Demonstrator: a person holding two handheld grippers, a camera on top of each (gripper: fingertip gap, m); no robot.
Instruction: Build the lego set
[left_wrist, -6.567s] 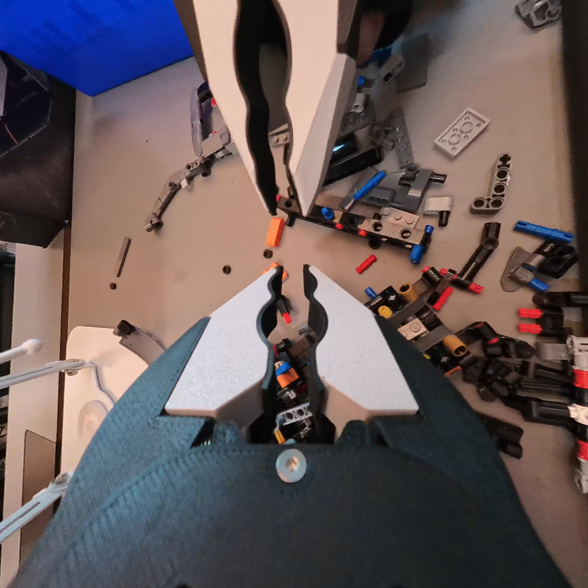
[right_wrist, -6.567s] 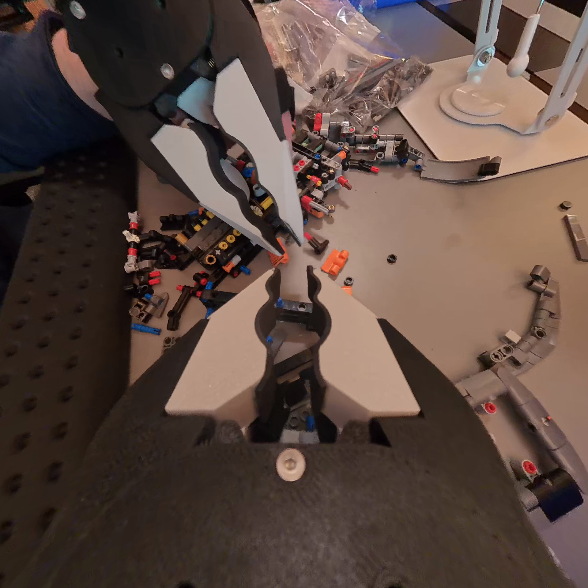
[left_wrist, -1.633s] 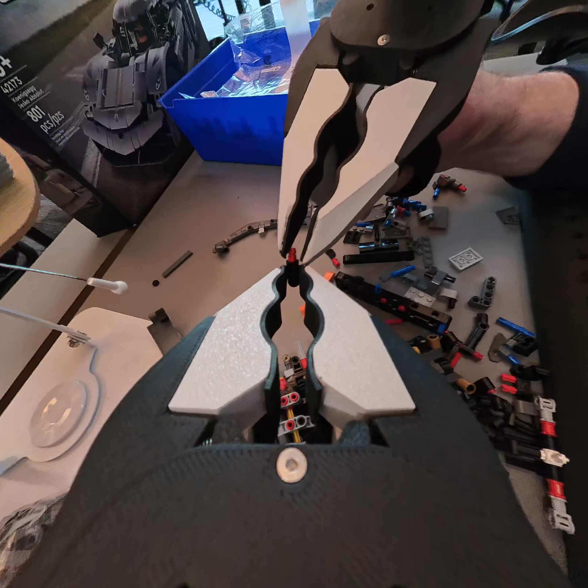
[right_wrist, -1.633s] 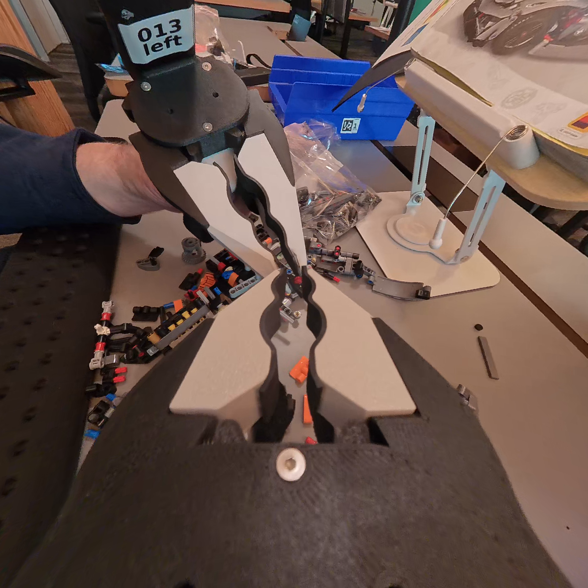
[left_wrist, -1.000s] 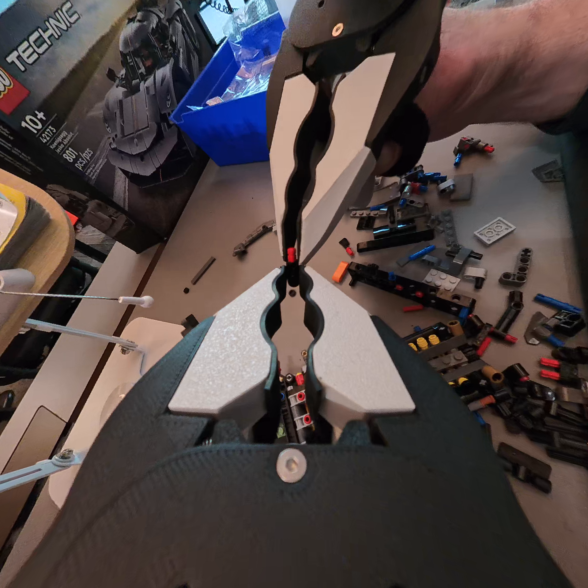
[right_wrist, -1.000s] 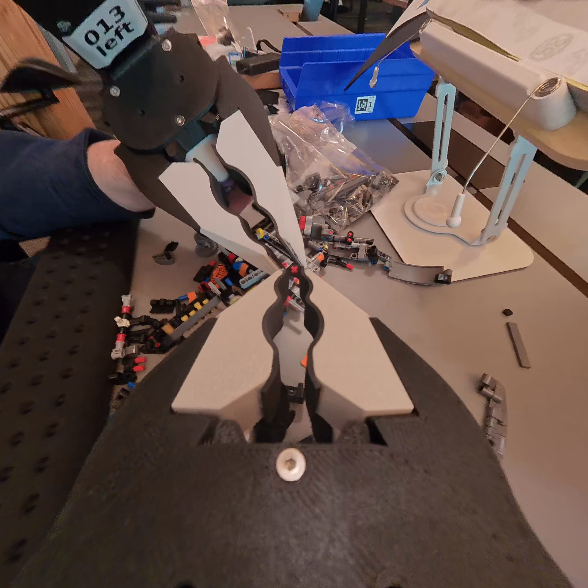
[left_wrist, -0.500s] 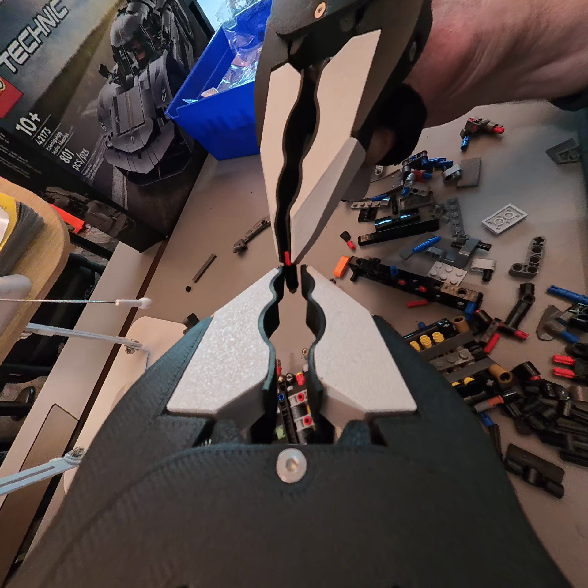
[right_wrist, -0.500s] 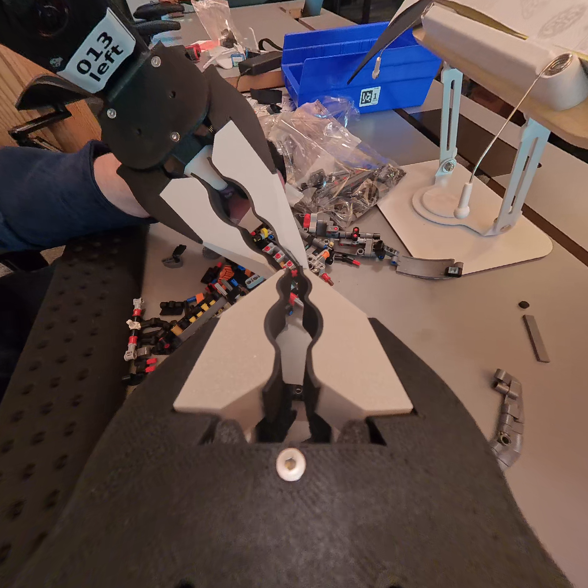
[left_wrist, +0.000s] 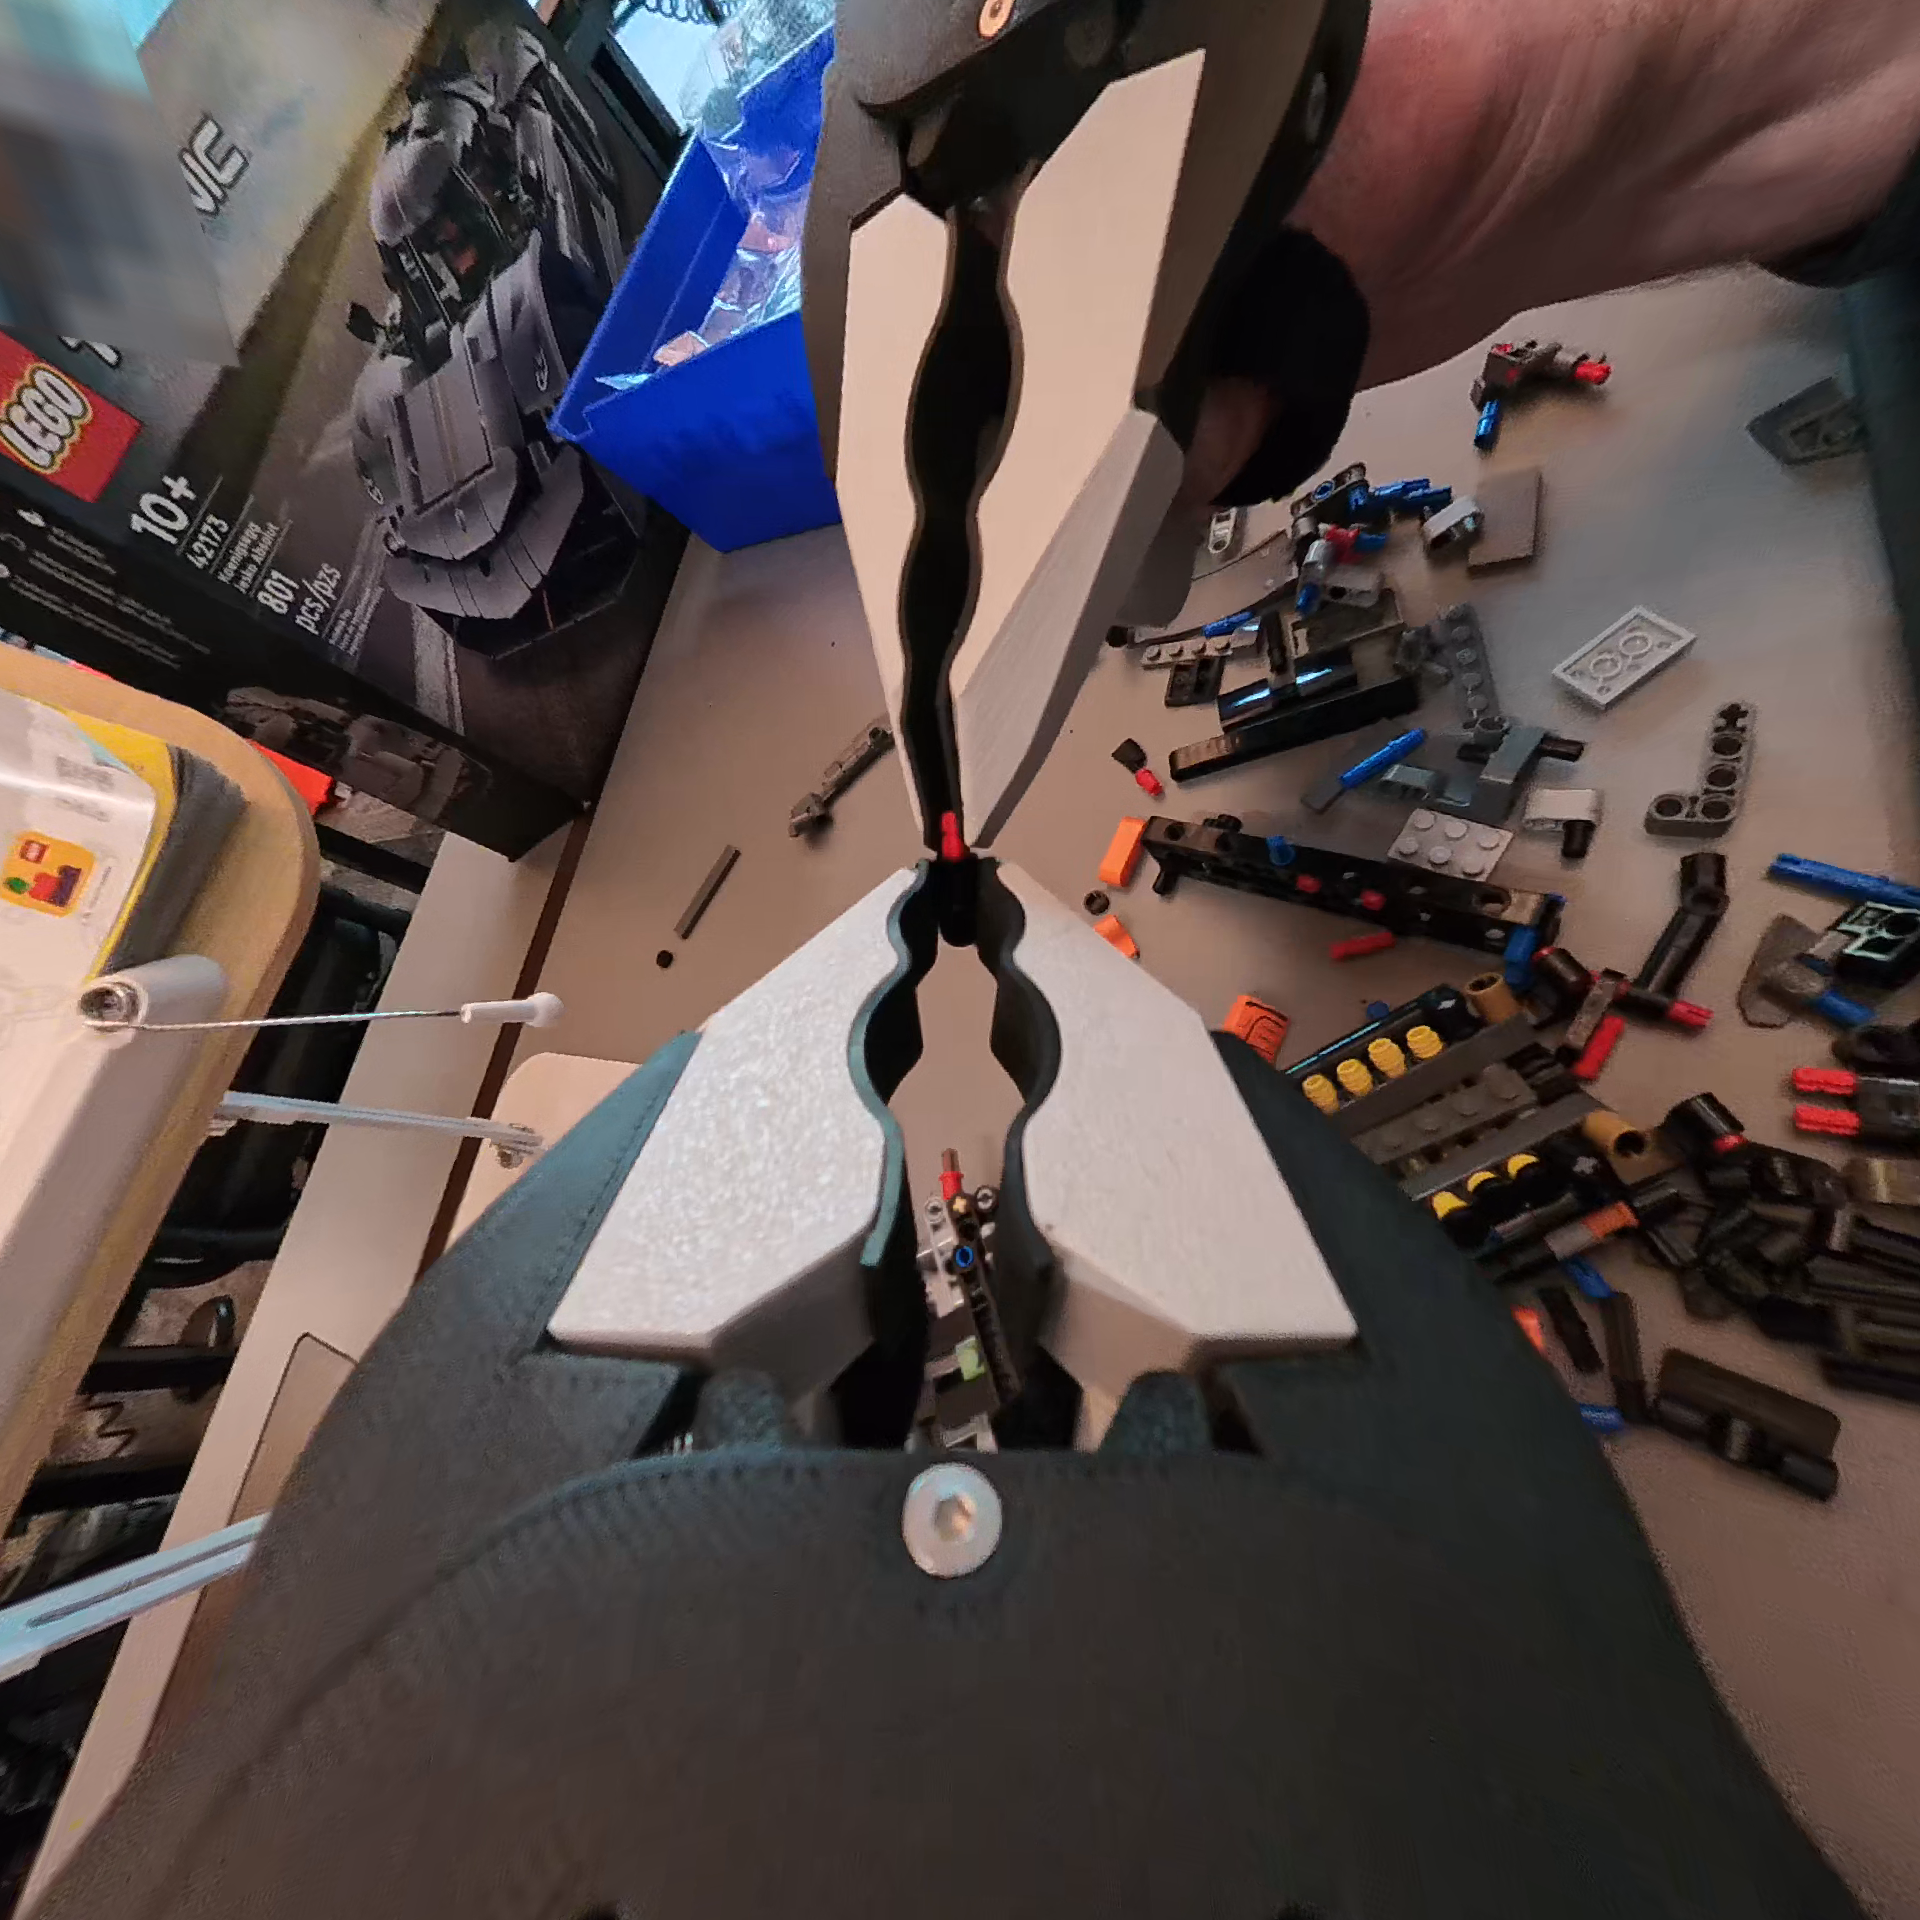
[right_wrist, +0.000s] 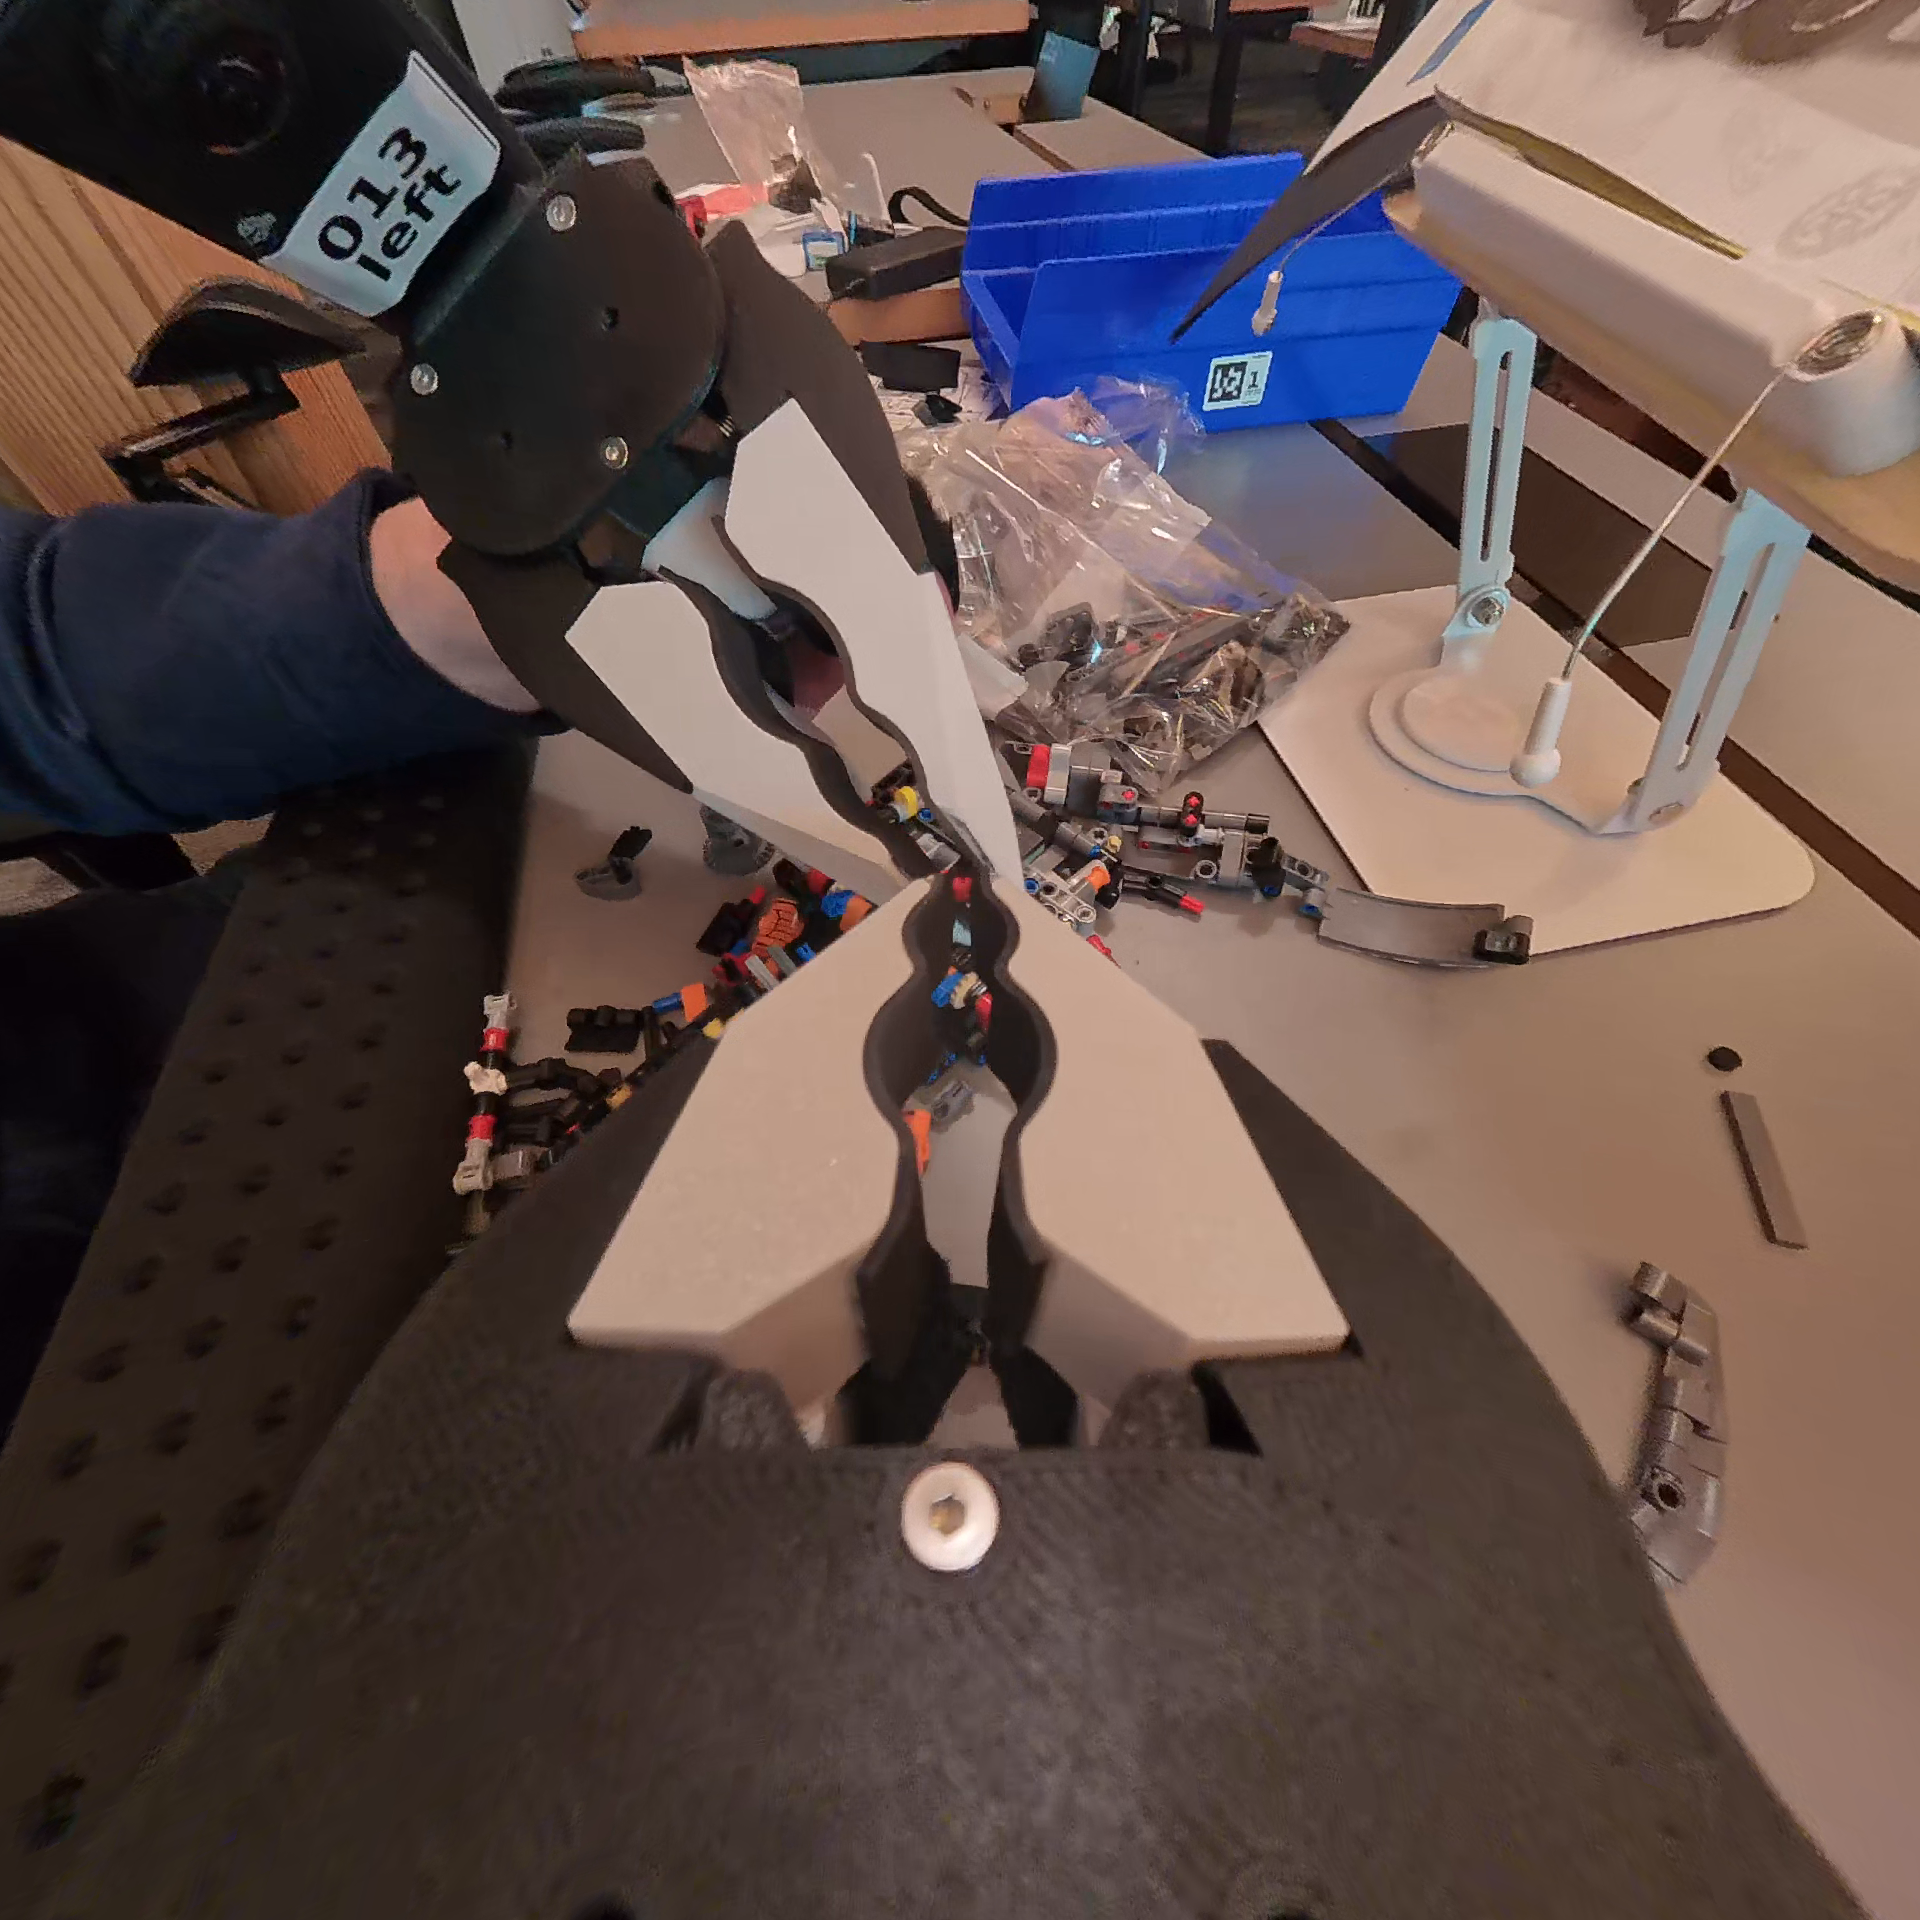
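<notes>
A blue bin stands at the far side of the table; the left wrist view shows clear bags of parts inside it. In front of it lies a clear bag filled with dark pieces. A set box leans next to the bin.

Above the table the two tongs meet tip to tip. The left gripper is closed on a small black piece. The right gripper is closed on a red pin, which touches the black piece. From the right wrist view the pin sits at the tips of the right gripper, with the left gripper coming in from the upper left.

Loose pieces crowd the table under and to the right of the left gripper: black beams, yellow-studded parts, red and blue pins. A long black beam lies just beyond the tips, with an orange piece at its end. A white stand holding a booklet occupies the far right, a curved grey panel at its base. A grey chain of links lies apart on the right. A black perforated mat covers the near left edge.
</notes>
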